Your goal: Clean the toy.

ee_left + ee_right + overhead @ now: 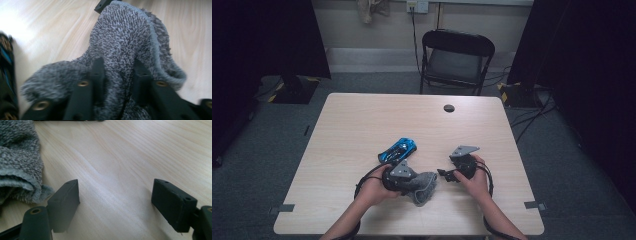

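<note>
A grey fuzzy cloth lies bunched near the table's front edge. My left gripper is shut on it; in the left gripper view both black jaws press into a fold of the cloth. A blue toy car sits just behind that hand, and it shows blurred as the blue toy car at the left edge. My right gripper rests to the right of the cloth. It stands open over bare wood, with the cloth's hem just left of its left jaw.
The light wooden table has a round black cable hole near its far edge. A black folding chair stands behind the table. Dark curtains hang at both sides, and cables run over the floor at the right.
</note>
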### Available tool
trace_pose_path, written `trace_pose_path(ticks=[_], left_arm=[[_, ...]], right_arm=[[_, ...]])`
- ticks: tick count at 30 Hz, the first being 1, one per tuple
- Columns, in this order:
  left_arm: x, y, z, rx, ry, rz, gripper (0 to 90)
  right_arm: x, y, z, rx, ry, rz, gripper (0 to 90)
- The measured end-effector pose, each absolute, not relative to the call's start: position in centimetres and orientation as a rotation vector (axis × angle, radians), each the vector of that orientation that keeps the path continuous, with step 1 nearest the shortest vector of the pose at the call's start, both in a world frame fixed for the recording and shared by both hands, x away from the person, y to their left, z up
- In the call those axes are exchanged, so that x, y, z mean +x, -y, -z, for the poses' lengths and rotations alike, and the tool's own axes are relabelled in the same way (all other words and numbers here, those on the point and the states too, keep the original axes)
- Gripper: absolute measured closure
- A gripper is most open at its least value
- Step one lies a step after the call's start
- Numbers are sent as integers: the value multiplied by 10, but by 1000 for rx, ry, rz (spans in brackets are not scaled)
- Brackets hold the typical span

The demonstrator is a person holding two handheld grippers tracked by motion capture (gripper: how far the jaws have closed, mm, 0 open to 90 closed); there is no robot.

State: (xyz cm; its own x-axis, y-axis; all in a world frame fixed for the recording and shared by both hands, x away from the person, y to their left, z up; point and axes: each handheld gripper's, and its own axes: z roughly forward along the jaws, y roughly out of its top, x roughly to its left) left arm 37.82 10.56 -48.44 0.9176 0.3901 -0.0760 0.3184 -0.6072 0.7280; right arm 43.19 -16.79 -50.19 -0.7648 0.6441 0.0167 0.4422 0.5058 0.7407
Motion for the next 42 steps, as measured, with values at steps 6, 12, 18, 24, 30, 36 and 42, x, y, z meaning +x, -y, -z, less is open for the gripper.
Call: trace_pose_path(ticks=[6, 12, 18, 24, 30, 36, 42], left_arm=[[377, -120, 478, 2180, -615, -43, 766], [376, -152, 455, 2129, -694, -76, 764], [373, -196, 447, 2080, -808, -101, 763], [364, -233, 442, 2050, -886, -140, 760], [363, -259, 448, 2021, -978, -186, 759], [365, -269, 459, 2031, -1039, -196, 755], [367, -270, 462, 2018, -1065, -210, 751]], right_arm=[[434, 167, 501, 923, -2500, -1103, 221], [440, 159, 490, 940, -2562, -1118, 232], [451, 134, 472, 937, -2557, -1187, 201], [463, 98, 457, 898, -2576, -1181, 196], [472, 56, 450, 834, -2620, -1181, 180], [479, 23, 449, 772, -2659, -1190, 173], [487, 5, 456, 698, -2723, -1115, 172]])
